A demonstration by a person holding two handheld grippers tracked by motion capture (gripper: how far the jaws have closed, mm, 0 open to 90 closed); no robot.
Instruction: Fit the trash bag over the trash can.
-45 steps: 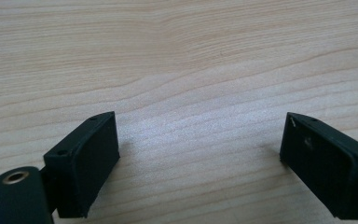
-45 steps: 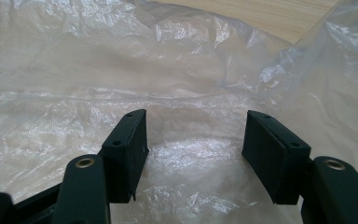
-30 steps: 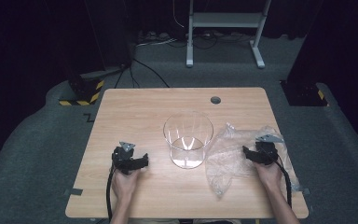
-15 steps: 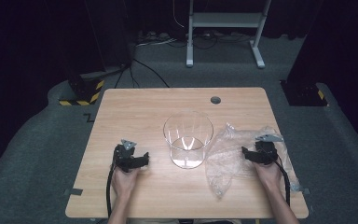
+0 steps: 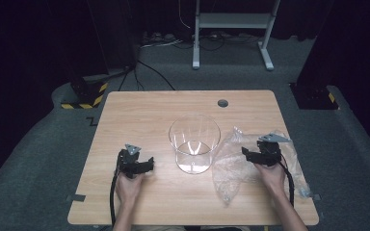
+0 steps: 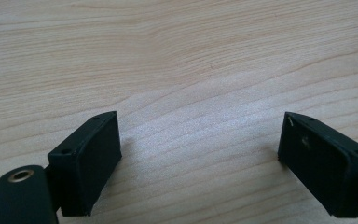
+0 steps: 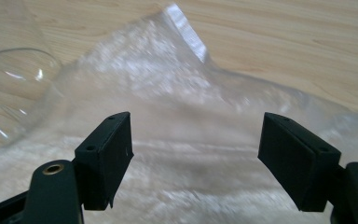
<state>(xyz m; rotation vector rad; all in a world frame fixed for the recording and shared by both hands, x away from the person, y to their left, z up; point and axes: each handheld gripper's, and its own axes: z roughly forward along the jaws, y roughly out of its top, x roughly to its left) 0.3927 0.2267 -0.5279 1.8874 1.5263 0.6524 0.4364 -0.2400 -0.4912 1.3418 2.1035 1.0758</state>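
- The clear plastic bag (image 5: 236, 163) is lying crumpled on the wooden surface (image 5: 144, 115), just right of the glass bowl (image 5: 194, 143).
- The right claw (image 7: 196, 154) is hovering over it, having just spread wide, gripping nothing.
- The left claw (image 6: 200, 154) is resting spread over bare wood.

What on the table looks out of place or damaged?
Only the clear plastic bag looks untidy: it lies crumpled beside the upright glass container, under the open right tool. Nothing seems spilled or broken.
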